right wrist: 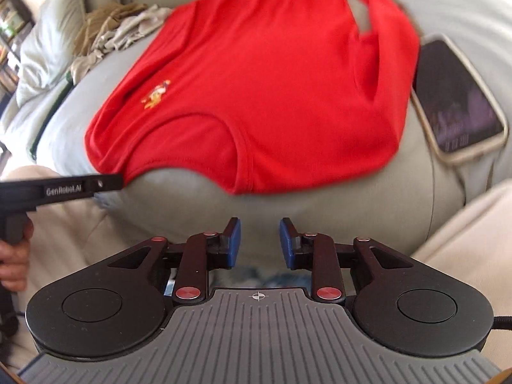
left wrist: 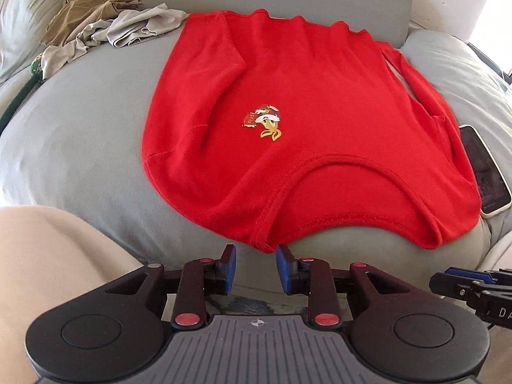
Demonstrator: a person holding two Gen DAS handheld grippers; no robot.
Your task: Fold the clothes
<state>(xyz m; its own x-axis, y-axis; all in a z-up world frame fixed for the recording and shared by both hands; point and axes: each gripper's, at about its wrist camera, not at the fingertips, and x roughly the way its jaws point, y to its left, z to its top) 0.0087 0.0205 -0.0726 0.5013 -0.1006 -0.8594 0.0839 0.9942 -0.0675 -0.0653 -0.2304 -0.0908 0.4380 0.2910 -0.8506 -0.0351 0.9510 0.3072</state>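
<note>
A red shirt (left wrist: 304,102) with a small cartoon print (left wrist: 264,121) lies flat on a grey sofa cushion (left wrist: 80,128), its sleeves folded in and its neckline towards me. My left gripper (left wrist: 256,251) is open, and the near tip of the collar edge sits just ahead of the gap between its blue pads, untouched. The right wrist view shows the same shirt (right wrist: 272,80). My right gripper (right wrist: 260,225) is open over bare cushion (right wrist: 320,211), a little short of the shirt's near edge, with nothing between its fingers.
A phone (left wrist: 483,172) in a pale case lies on the cushion against the shirt's right side (right wrist: 457,99). A heap of beige and khaki clothes (left wrist: 105,22) sits at the back left. The person's beige trouser legs (left wrist: 48,256) flank the near edge.
</note>
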